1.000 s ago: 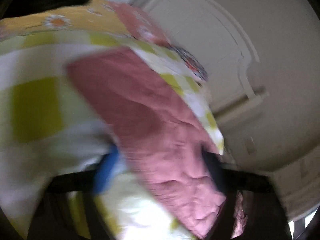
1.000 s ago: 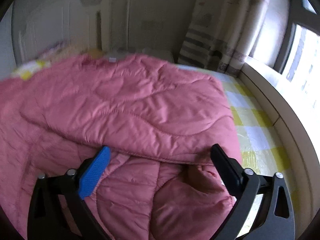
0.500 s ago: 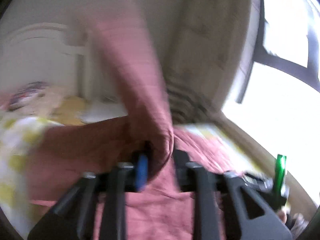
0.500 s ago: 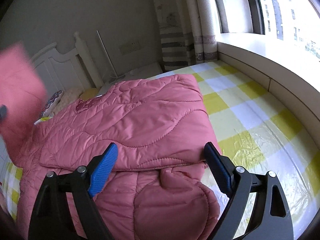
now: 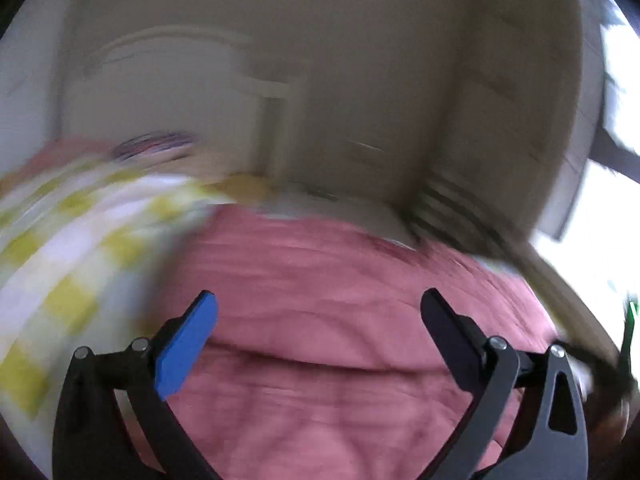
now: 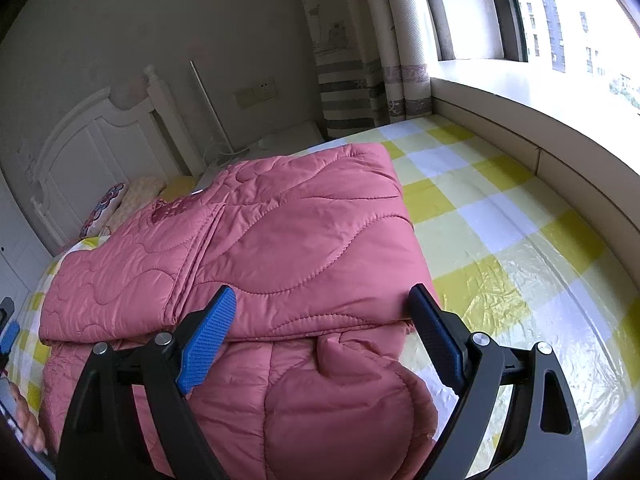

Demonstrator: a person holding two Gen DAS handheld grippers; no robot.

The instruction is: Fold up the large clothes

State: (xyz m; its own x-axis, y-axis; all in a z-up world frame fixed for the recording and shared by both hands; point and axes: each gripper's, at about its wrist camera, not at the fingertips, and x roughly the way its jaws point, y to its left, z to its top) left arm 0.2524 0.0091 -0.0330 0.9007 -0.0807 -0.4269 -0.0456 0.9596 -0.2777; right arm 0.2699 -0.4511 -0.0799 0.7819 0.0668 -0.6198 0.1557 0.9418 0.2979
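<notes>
A pink quilted padded jacket (image 6: 296,240) lies on the bed, its upper part folded over the lower part, with a rounded fold (image 6: 340,404) nearest me. My right gripper (image 6: 324,320) is open and empty, held just above the jacket's near fold edge. In the blurred left wrist view the same jacket (image 5: 340,320) fills the lower middle. My left gripper (image 5: 320,320) is open and empty above it. The left gripper's tip also shows at the far left edge of the right wrist view (image 6: 8,332).
The bed has a yellow and white checked sheet (image 6: 500,220). A white headboard (image 6: 100,148) and pillows (image 6: 120,204) are at the far left. A striped curtain (image 6: 352,92) and a window ledge (image 6: 520,96) run along the right.
My left gripper has let go of the pink jacket part it held up and has opened. That part now lies folded over the jacket. My right gripper stays open, slightly closer.
</notes>
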